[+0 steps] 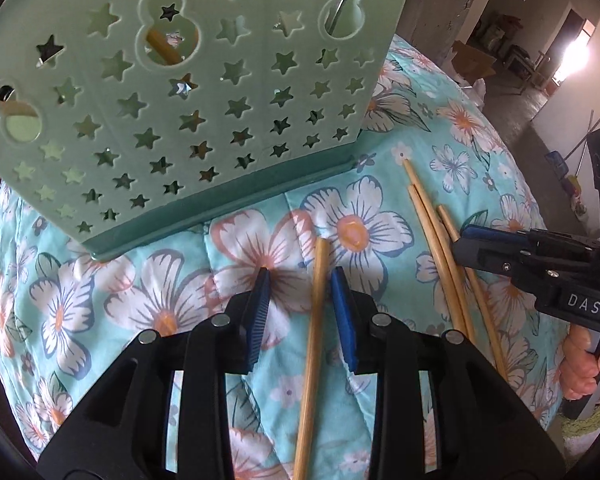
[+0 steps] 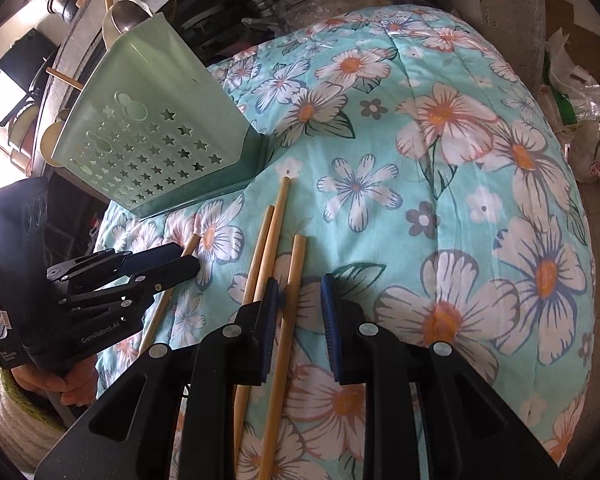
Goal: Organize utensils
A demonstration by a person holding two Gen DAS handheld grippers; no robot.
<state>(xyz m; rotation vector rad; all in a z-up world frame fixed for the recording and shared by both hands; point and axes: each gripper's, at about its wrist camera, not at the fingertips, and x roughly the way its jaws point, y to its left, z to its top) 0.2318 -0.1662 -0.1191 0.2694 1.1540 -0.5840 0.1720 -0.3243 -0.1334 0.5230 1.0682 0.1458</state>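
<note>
Single chopstick: a pale bamboo chopstick lies flat on the floral turquoise quilt, apart from the other sticks, its long axis running along the left gripper's fingers; far tip toward the holder, near end out of frame below.
Relation to left jaws: the stick sits between the blue pads of the left gripper, nearer the right-hand pad; jaws spread, not yet gripping. A straight close should catch it across its width (judgement).
Loose group: three more bamboo chopsticks lie side by side on the quilt, near-parallel, tips toward the holder.
Relation to right jaws: in the right wrist view the outermost stick of the group lies between the pads of the right gripper, close to the left-hand pad; jaws released, holding nothing.
Nearer hand: each gripper is lined up over its own stick; neither needs to cross.
Destination: pale green plastic utensil holder with star cut-outs stands just beyond the stick tips, tilted on the soft quilt; a stick and metal utensils show through its holes.
Risk: the quilt gives under pressure, so a stick may roll as the pads close (judgement).
</note>
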